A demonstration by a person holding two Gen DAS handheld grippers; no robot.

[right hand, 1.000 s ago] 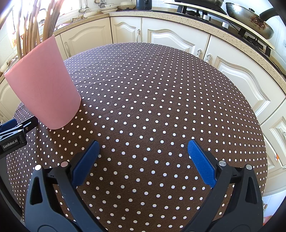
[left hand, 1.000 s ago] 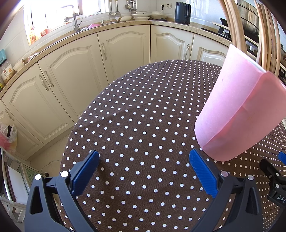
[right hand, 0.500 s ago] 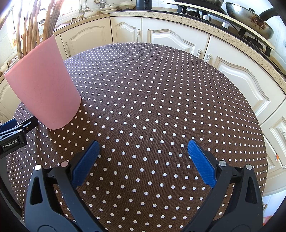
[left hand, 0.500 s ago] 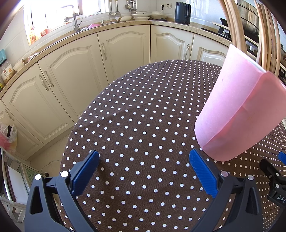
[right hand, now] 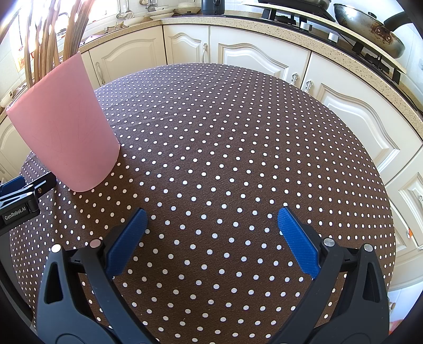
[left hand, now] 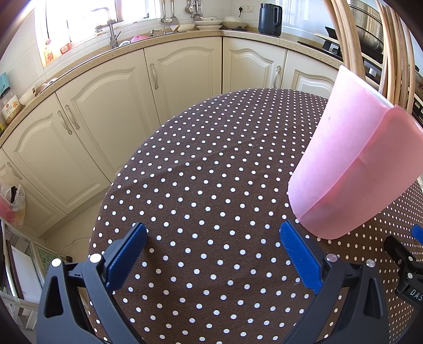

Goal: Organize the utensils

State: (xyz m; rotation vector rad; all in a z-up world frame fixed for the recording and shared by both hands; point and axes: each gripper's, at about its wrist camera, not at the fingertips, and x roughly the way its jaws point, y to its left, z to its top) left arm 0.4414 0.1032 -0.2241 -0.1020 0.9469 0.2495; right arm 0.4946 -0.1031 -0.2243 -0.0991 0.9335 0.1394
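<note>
A pink cup (left hand: pixel 351 169) stands upright on the brown polka-dot tablecloth (left hand: pixel 211 172), holding several wooden chopsticks (left hand: pixel 391 53) that stick up out of it. In the left wrist view it sits just right of and beyond my left gripper (left hand: pixel 212 242), which is open with nothing between its blue pads. In the right wrist view the same pink cup (right hand: pixel 66 127) with chopsticks (right hand: pixel 47 45) stands at the far left. My right gripper (right hand: pixel 211 232) is open over bare cloth, well to the right of the cup.
The round table (right hand: pixel 238 132) drops off at its edges to cream kitchen cabinets (left hand: pixel 105 111). A sink and tap (left hand: pixel 111 29), a dark kettle (left hand: pixel 269 18) and a wok (right hand: pixel 370 29) sit on the counter behind. Part of the other gripper (right hand: pixel 21 201) shows at the left edge.
</note>
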